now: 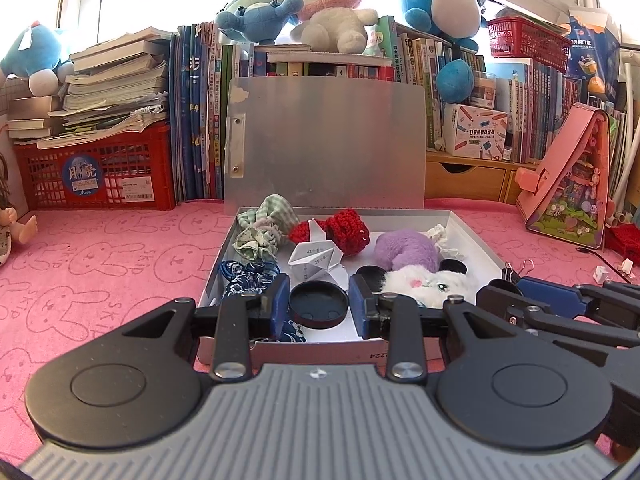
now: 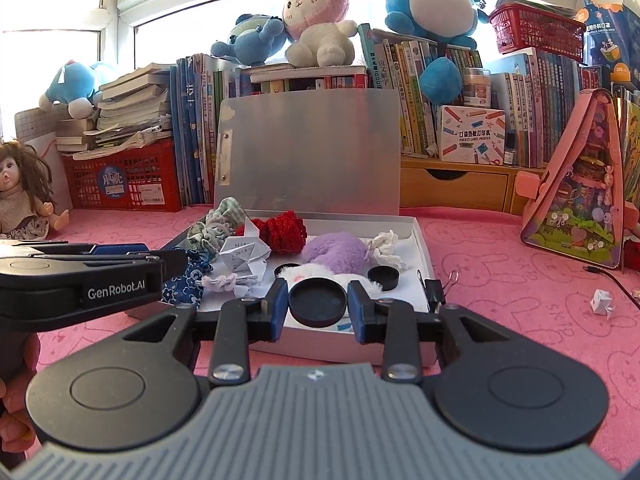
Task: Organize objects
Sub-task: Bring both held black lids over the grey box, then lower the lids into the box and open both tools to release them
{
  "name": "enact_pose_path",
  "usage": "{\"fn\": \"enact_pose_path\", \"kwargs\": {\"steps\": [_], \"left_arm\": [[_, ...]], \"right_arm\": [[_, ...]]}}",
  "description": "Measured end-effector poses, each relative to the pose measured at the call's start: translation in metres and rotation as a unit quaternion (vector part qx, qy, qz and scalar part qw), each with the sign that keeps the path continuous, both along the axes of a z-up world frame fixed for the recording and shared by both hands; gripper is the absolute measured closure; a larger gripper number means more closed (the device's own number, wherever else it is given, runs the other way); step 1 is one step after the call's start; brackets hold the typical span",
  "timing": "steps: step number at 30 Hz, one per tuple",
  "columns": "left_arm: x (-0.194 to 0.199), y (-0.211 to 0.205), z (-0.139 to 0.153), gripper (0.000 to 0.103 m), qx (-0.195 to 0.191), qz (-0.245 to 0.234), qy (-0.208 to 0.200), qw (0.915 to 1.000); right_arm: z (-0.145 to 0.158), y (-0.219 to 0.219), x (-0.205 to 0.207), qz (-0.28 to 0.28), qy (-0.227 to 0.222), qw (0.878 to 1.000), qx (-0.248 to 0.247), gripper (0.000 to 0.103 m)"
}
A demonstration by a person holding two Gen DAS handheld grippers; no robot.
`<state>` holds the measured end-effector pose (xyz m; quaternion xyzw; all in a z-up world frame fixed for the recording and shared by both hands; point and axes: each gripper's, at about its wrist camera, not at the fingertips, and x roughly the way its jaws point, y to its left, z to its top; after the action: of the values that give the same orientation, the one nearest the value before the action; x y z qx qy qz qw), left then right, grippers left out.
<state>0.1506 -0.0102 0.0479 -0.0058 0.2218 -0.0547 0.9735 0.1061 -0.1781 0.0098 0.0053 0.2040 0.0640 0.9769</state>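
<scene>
A shallow white box [image 1: 320, 346] stands on the pink mat with its silver lid [image 1: 328, 140] upright. Inside lie a green checked cloth [image 1: 260, 232], a red crochet piece [image 1: 348, 232], folded paper [image 1: 316, 260], a purple plush [image 1: 408, 248], a white plush [image 1: 424, 284] and two small black caps. My left gripper [image 1: 319, 292] is shut on a black round lid [image 1: 319, 306] over the box's front left. Over the front edge, my right gripper [image 2: 318, 290] is shut on a like black lid [image 2: 318, 304]. The left gripper [image 2: 176, 260] shows side-on in the right wrist view.
A binder clip [image 2: 436, 292] sits at the box's right front corner, with a small paper fold [image 2: 602, 302] and a cable on the mat [image 2: 520, 280] beyond. A doll [image 2: 20, 192], red crate [image 1: 96, 168], books and a pink toy house [image 2: 580, 192] line the back.
</scene>
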Motion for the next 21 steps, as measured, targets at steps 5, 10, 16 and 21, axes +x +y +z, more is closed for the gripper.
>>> {"fn": "enact_pose_path", "kwargs": {"steps": [5, 10, 16, 21], "left_arm": [[0.015, 0.003, 0.002, 0.065, 0.002, 0.001, -0.002, 1.0], [0.032, 0.007, 0.003, 0.065, -0.003, 0.003, 0.001, 1.0], [0.051, 0.011, -0.006, 0.065, -0.012, 0.011, 0.019, 0.9997], [0.061, 0.01, -0.011, 0.065, -0.003, 0.008, 0.015, 0.9999]], "right_arm": [[0.004, -0.002, 0.011, 0.001, -0.002, 1.0, 0.0, 0.065], [0.006, -0.007, 0.023, -0.002, 0.0, 1.0, 0.004, 0.065], [0.002, -0.011, 0.036, -0.004, 0.017, 1.0, 0.022, 0.065], [-0.002, -0.002, 0.042, 0.009, 0.022, 0.999, 0.022, 0.065]]}}
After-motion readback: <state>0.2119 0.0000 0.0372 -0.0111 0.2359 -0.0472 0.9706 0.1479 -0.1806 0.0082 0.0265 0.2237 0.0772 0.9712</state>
